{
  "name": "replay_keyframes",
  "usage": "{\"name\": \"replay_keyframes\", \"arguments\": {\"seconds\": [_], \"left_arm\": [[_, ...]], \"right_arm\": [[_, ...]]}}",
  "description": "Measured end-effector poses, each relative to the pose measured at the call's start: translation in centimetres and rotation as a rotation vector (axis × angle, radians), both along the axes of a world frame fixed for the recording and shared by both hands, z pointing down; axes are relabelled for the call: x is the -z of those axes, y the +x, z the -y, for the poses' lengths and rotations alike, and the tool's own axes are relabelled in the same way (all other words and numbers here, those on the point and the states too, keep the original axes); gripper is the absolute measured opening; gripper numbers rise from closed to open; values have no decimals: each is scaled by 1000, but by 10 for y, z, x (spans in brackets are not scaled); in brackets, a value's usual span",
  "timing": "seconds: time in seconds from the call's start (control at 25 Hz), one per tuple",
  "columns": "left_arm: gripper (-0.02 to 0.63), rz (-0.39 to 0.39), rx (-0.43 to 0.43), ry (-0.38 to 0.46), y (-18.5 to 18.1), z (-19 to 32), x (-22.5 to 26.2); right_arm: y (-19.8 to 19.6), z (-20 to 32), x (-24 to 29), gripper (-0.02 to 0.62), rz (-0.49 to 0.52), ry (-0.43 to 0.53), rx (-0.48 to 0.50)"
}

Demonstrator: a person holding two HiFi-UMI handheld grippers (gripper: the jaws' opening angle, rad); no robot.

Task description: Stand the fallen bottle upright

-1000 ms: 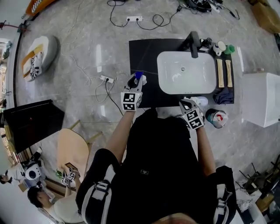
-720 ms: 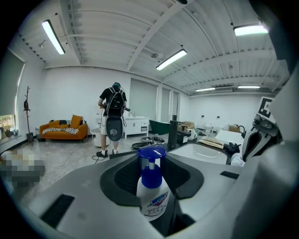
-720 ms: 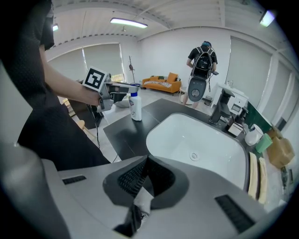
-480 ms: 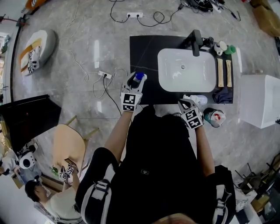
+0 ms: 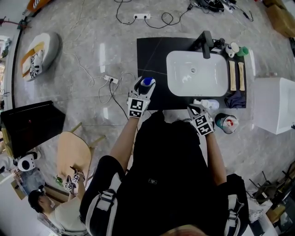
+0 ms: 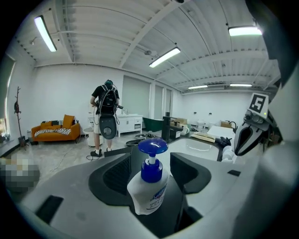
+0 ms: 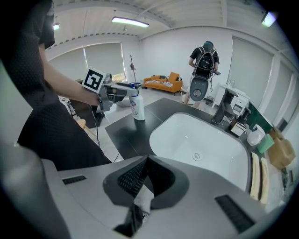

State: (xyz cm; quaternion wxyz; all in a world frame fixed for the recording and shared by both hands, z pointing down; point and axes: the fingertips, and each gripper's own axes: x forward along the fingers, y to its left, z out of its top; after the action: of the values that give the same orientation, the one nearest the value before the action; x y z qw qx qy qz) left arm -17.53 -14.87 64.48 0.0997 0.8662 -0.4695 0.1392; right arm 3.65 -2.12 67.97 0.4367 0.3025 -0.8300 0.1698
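Bottle [image 6: 148,187] stands upright between opening jaws of the left tool [image 6: 151,169].

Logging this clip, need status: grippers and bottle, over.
Left gripper opening, bottle between jaws, untouched. Right gripper shut, near sink. Bottle upright on counter. Nothing crowding it.

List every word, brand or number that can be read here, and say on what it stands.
White plastic pump bottle with blue pump head: blue label print, too blurred to read.
Two black-and-white marker cubes: square patterns only, no words.
Orange strip in the head view's corner: white marks, too small to read.
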Motion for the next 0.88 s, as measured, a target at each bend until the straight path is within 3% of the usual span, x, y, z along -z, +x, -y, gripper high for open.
{"name": "replay_keyframes", "arguments": {"seconds": [0.32, 0.88], "left_arm": [[242, 25, -5, -14, 1, -5, -3], [242, -6, 146, -67, -16, -24, -1]], "right_arm": [[6, -5, -5, 60, -3, -3, -13], [3, 8, 2, 60, 75, 22, 66]]}}
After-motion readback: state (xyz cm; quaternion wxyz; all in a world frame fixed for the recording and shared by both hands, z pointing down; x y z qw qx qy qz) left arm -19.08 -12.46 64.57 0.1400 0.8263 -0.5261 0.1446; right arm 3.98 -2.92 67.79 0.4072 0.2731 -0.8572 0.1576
